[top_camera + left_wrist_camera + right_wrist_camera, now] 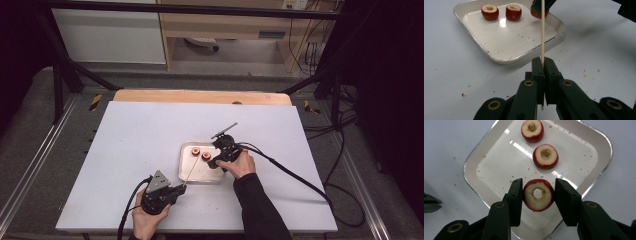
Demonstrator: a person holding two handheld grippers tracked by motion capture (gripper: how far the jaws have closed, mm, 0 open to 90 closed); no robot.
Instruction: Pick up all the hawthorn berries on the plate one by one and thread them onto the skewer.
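Note:
A shallow white tray (200,173) sits on the white table and holds cored red fruits. Two of them lie side by side (532,130) (545,155) at its far end. A third cored fruit (531,200) sits between the jaws of my right gripper (538,192), cut face toward the camera, with both pads against its red skin; this gripper (216,161) is at the tray's right side. My left gripper (543,62) is shut on a thin wooden skewer (542,32) whose tip points toward the held fruit (536,13). It (181,189) rests near the tray's front left corner.
Red and tan crumbs dot the table (464,94) and the tray's floor (519,37). The white surface stretches wide to the left (130,135) and behind the tray. Black cables (295,175) trail from both grippers across the front right.

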